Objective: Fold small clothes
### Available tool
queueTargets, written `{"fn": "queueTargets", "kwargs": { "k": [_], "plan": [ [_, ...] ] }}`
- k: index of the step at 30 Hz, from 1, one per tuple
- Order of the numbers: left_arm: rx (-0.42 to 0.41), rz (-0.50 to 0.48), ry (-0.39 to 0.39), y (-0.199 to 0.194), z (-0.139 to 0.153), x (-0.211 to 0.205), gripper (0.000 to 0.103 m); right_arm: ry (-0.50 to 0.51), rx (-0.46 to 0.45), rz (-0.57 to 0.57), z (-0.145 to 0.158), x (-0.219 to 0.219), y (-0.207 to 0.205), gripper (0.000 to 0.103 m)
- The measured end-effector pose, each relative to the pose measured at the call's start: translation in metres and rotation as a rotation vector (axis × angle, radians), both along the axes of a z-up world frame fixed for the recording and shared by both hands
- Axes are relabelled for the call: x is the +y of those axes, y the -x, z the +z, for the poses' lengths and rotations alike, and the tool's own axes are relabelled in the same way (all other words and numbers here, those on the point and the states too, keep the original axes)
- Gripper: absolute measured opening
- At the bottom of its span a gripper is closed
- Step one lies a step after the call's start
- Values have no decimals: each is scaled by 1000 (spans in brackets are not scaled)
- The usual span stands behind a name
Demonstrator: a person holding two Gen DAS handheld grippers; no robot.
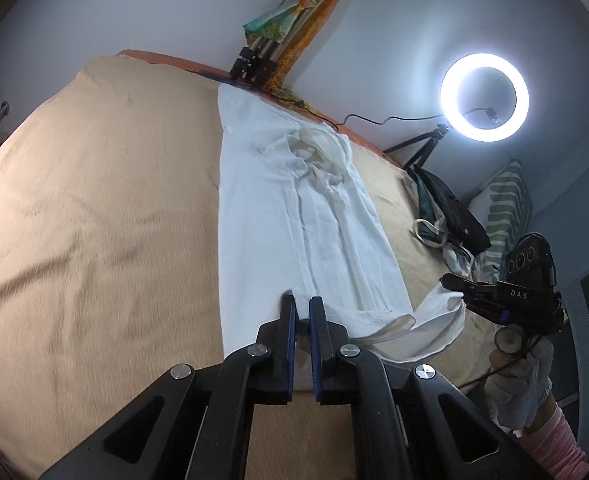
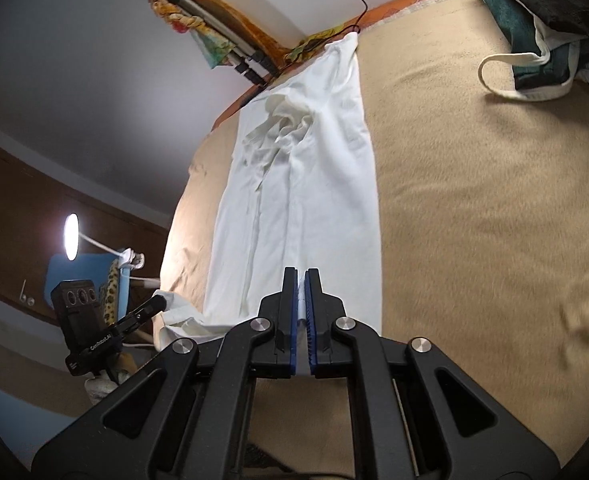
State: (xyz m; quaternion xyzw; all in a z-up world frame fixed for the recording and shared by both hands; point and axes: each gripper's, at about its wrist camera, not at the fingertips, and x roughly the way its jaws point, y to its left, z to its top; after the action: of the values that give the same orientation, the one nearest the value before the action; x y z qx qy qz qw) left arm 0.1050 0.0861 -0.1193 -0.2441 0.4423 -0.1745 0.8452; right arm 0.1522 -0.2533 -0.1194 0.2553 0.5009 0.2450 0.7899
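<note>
A white garment (image 1: pixel 294 208) lies lengthwise on the tan bed cover (image 1: pixel 94 220), folded into a long narrow strip with a crumpled collar at the far end. It also shows in the right wrist view (image 2: pixel 302 184). My left gripper (image 1: pixel 302 304) is shut on the garment's near hem at one corner. My right gripper (image 2: pixel 300 280) is shut on the near hem at the other corner; it appears in the left wrist view (image 1: pixel 454 286), pinching white cloth. The left gripper shows in the right wrist view (image 2: pixel 156 304) at the hem's left corner.
A lit ring light (image 1: pixel 484 96) on a small tripod stands at the far bed edge. A pile of dark and teal clothes (image 1: pixel 446 208) and a striped pillow (image 1: pixel 502 208) lie to the right. A folded tripod (image 1: pixel 254 60) leans on the wall.
</note>
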Motion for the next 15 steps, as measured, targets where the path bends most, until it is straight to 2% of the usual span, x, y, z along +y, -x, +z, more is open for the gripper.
{"fn": "queueTargets", "kwargs": {
  "k": [11,12,13,15],
  "plan": [
    [37,61,-17,-42,-25,6,3,65,28,-51,-27,6,-53,5],
    [39,72,-22,-44,-26,7,7,71,25,-57,-28,6,-55,5],
    [38,89,-24,-45,-26,10,21,81,18,-61,-28,5,-57,5],
    [25,128,-11,-45,-24,20,39,129,2,-71,-26,4,-58,5]
  ]
}}
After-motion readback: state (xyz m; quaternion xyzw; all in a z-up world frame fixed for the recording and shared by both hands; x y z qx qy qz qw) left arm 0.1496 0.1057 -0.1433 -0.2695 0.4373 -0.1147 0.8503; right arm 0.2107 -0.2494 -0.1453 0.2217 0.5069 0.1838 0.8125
